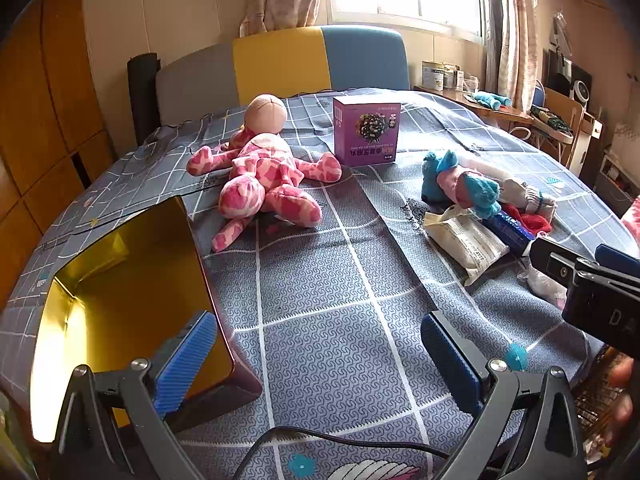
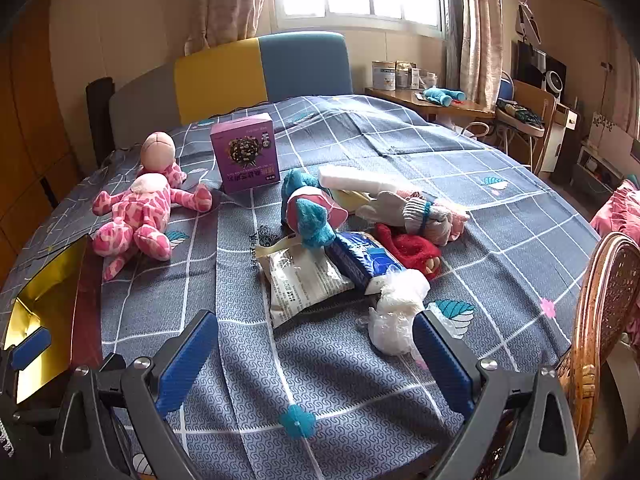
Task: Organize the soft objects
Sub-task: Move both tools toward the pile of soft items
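A pink spotted plush doll (image 1: pixel 264 176) (image 2: pixel 138 210) lies on the bed's checked cover (image 1: pixel 340 280). To its right sits a heap of soft things: a teal and pink plush (image 1: pixel 460 182) (image 2: pixel 310 210), rolled socks (image 2: pixel 428 216), a red knit piece (image 2: pixel 414 250), a white packet (image 1: pixel 466 240) (image 2: pixel 304 280), a blue packet (image 2: pixel 364 260) and a crumpled plastic bag (image 2: pixel 394 312). My left gripper (image 1: pixel 316 360) hovers open over bare cover beside an open gold-lined box (image 1: pixel 124 280) (image 2: pixel 44 300). My right gripper (image 2: pixel 314 360) is open, just short of the heap, its right pad (image 2: pixel 444 360) next to the bag.
A purple carton (image 1: pixel 367 130) (image 2: pixel 246 158) stands upright behind the toys. The headboard (image 1: pixel 280 62) closes the far end. A wicker chair (image 2: pixel 604 320) stands at the bed's right edge, with a cluttered desk (image 2: pixel 432 102) beyond. A black cable (image 1: pixel 320 436) trails under my left gripper.
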`<state>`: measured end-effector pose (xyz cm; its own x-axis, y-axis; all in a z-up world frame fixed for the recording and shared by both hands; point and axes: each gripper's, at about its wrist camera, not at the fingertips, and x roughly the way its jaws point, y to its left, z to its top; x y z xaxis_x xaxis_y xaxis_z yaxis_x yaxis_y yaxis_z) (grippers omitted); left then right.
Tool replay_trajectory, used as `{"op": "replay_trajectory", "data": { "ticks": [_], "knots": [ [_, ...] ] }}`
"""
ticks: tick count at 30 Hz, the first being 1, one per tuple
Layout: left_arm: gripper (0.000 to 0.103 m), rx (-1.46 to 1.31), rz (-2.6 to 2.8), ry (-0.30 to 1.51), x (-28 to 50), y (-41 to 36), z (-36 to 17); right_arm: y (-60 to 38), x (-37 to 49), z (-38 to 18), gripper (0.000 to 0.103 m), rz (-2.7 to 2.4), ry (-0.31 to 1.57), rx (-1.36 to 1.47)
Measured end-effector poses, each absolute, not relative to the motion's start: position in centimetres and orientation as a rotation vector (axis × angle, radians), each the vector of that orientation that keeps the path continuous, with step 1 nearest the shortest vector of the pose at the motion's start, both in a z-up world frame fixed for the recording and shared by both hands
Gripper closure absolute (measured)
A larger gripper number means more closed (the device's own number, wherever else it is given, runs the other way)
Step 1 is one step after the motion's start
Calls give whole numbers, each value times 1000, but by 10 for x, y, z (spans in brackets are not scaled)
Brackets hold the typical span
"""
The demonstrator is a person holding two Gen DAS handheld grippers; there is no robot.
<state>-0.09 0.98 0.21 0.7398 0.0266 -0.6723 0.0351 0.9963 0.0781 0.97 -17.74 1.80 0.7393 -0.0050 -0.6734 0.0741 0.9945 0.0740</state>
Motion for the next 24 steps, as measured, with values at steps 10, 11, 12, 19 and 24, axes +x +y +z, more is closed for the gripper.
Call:
{"op": "replay_trajectory", "data": {
  "ticks": [10,11,12,19,24],
  "knots": [
    [0,88,-5,741,-1,9,1,-177,11,19,3,-36,734,91],
    [0,89,-5,740,-1,9,1,-176,11,19,3,-35,732,90],
    [0,90,-5,740,-1,9,1,-176,12,19,3,-34,732,89],
    [0,95,-7,740,-1,8,1,-179,13,20,3,-34,725,86],
    [0,102,-11,740,-1,6,2,-183,15,22,3,-40,720,89]
  ]
}}
